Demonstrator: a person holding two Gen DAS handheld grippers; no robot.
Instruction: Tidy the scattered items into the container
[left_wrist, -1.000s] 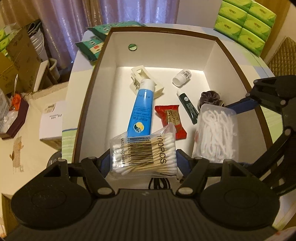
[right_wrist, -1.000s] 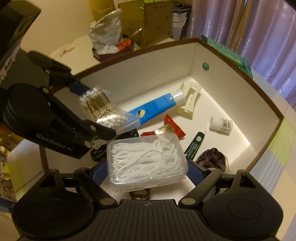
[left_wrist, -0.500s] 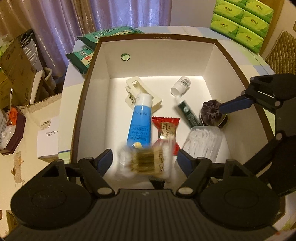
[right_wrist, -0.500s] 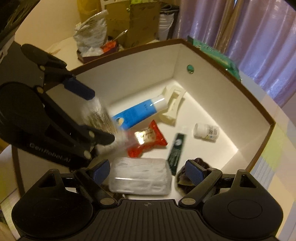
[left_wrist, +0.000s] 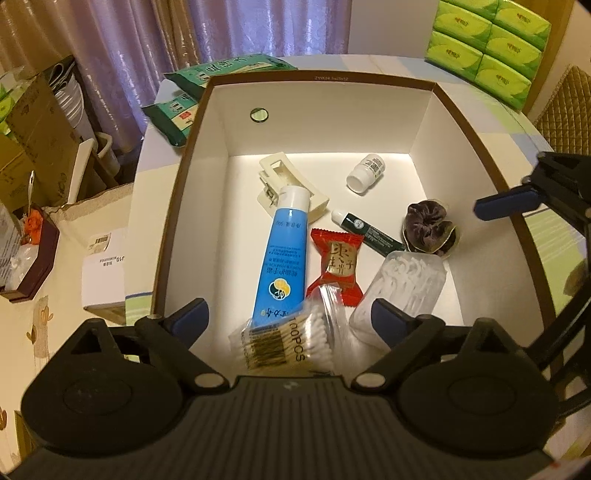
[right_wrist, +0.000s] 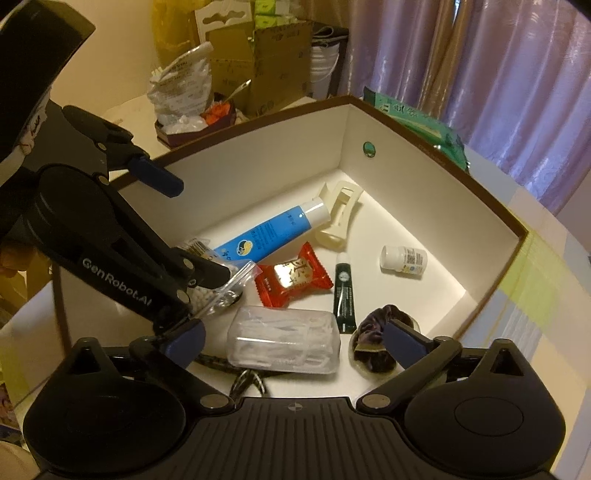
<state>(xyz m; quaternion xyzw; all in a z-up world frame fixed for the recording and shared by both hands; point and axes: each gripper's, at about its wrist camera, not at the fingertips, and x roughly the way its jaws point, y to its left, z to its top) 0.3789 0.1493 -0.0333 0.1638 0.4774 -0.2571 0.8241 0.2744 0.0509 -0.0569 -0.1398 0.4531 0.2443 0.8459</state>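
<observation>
A brown-rimmed white box (left_wrist: 192, 155) (right_wrist: 491, 221) holds the items. A cotton swab bag (left_wrist: 284, 343) (right_wrist: 214, 291) lies on its floor at the near end, below my open left gripper (left_wrist: 288, 317). A clear floss pick case (left_wrist: 402, 288) (right_wrist: 284, 338) rests on the floor, below my open right gripper (right_wrist: 295, 339). Also inside are a blue tube (left_wrist: 284, 251) (right_wrist: 269, 232), a red candy (left_wrist: 338, 264) (right_wrist: 291, 275), a cream hair clip (left_wrist: 288, 184), a green tube (left_wrist: 369, 232), a white bottle (left_wrist: 365, 173) and a dark scrunchie (left_wrist: 428, 229).
Green tissue packs (left_wrist: 487, 48) stand at the back right and green wipe packs (left_wrist: 207, 88) lie beyond the box. A small white carton (left_wrist: 103, 273) sits left of the box. Cardboard boxes (right_wrist: 258, 62) and a bag (right_wrist: 181, 88) crowd a side surface. A dark cord (right_wrist: 247, 380) lies under the case.
Both grippers opened. The swab bag fell from my left gripper and the floss case from my right; both now lie still on the box floor.
</observation>
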